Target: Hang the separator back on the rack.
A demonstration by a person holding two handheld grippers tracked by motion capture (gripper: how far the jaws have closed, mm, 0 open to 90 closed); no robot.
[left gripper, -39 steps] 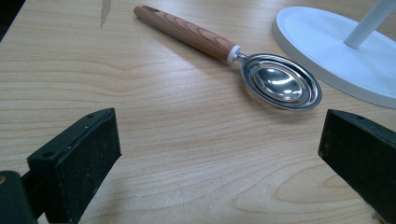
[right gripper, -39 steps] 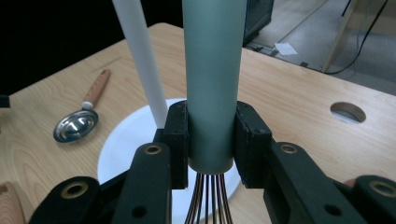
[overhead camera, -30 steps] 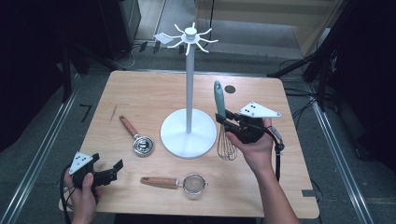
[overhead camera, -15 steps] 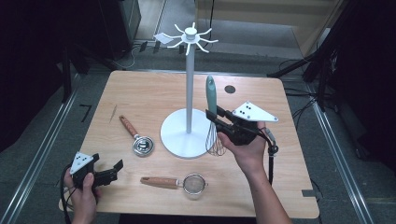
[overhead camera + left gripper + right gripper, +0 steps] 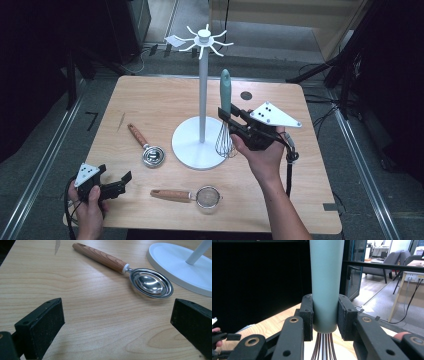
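Whisk [image 5: 226, 117] is in your right gripper [image 5: 231, 119], clamped low on its green handle just above the wires, and it hangs upright right beside the stand's [image 5: 202, 85] pole, wires over the white base. The right gripper view confirms both pads [image 5: 306, 315] press on the handle. So the pickup is done, by my reading; hanging it is not. The hooks at the top of the stand sit well above the handle's tip, so you have lifting and hooking left. Your left gripper [image 5: 116, 184] rests well left of the stand at the near table [image 5: 150, 100] edge, jaws apart and empty. Spoon [image 5: 146, 147] just left of the base and strainer [image 5: 187, 195] in front of it lie untouched, likely waiting their turn.
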